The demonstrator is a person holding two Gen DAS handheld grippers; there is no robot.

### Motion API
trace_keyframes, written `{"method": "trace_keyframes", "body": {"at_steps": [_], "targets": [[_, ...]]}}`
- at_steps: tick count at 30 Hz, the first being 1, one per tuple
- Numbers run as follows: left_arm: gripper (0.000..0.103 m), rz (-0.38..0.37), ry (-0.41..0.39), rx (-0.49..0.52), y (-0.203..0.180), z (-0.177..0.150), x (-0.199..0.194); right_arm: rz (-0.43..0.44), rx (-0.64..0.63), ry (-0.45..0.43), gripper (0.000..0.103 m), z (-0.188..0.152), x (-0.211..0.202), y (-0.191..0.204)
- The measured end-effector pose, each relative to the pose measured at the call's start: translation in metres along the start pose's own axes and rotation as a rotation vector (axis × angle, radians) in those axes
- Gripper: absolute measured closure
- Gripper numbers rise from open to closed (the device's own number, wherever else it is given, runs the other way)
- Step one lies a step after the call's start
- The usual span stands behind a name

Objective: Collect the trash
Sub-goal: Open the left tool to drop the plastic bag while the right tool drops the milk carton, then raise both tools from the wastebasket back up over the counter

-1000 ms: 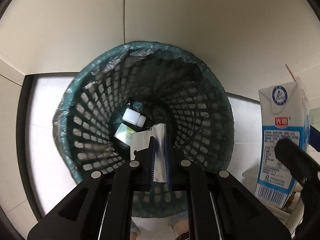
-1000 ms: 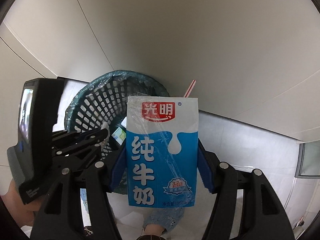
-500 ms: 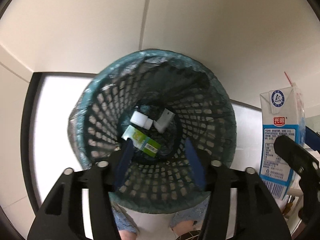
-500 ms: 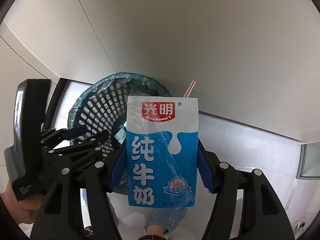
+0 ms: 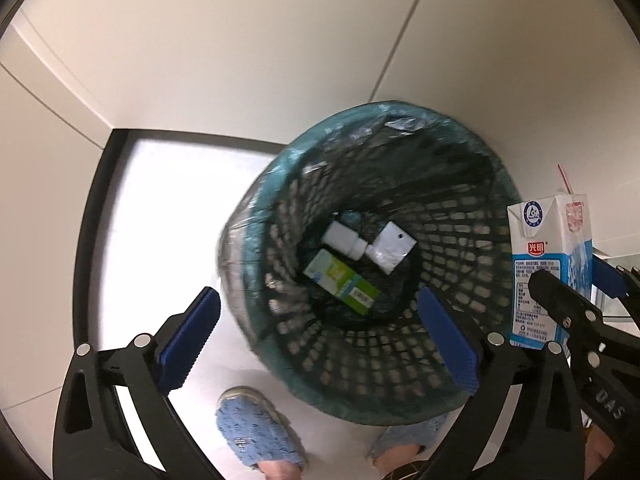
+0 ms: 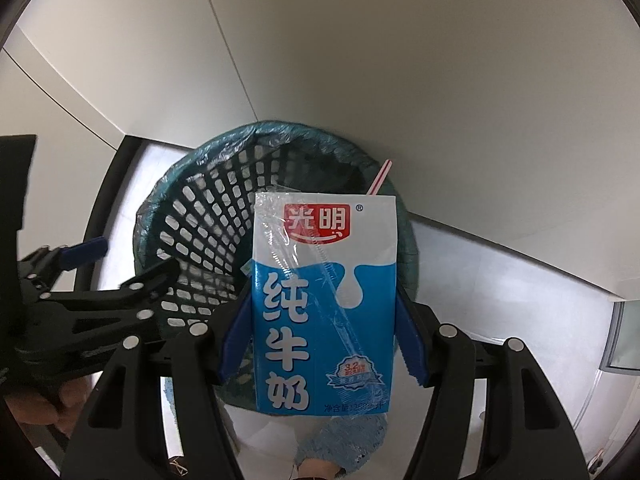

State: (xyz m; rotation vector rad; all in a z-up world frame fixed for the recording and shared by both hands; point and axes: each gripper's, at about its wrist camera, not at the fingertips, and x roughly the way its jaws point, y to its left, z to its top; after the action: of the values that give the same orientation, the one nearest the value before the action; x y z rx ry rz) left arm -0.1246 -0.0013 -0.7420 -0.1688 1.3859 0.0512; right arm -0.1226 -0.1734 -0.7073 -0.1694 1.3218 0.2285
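Mostly I see my left gripper hanging over the mesh waste basket; its jaws have just been opening, stand wide apart, and nothing is between them. Motion blur smears the basket's near rim and its teal bin liner. Down at the bottom I count three pieces of trash: one green and white box, one small white bottle, and one white wrapper whose print I cannot read. Below the basket, two blue slippers are cut off by the frame. To the right, my right gripper is clamped on one blue and white milk carton, upright, with one striped straw sticking out on top. The carton hides most of the basket's right side behind it. It sits above the near rim.
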Motion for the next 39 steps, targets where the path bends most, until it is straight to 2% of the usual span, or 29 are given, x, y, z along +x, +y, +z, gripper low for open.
{"method": "trace_keyframes", "body": {"at_steps": [10, 12, 25, 31, 39], "targets": [[0.006, 0.034, 0.037, -0.010, 0.021, -0.007, 0.001, 0.009, -0.014, 0.029, 0.042, 0.002, 0.011, 0.007], [0.006, 0.039, 0.040, -0.014, 0.023, -0.007, 0.002, 0.007, -0.015, 0.031, 0.034, 0.003, 0.011, 0.007], [0.006, 0.029, 0.048, -0.023, 0.026, 0.001, -0.006, -0.037, 0.013, 0.015, 0.009, 0.011, -0.002, 0.003], [0.006, 0.019, 0.041, -0.028, 0.025, 0.008, -0.034, -0.037, 0.027, 0.007, 0.008, 0.020, -0.032, 0.001], [0.006, 0.011, 0.002, 0.007, 0.016, 0.013, -0.105, -0.046, 0.078, -0.033, 0.008, 0.031, -0.105, -0.001]]}}
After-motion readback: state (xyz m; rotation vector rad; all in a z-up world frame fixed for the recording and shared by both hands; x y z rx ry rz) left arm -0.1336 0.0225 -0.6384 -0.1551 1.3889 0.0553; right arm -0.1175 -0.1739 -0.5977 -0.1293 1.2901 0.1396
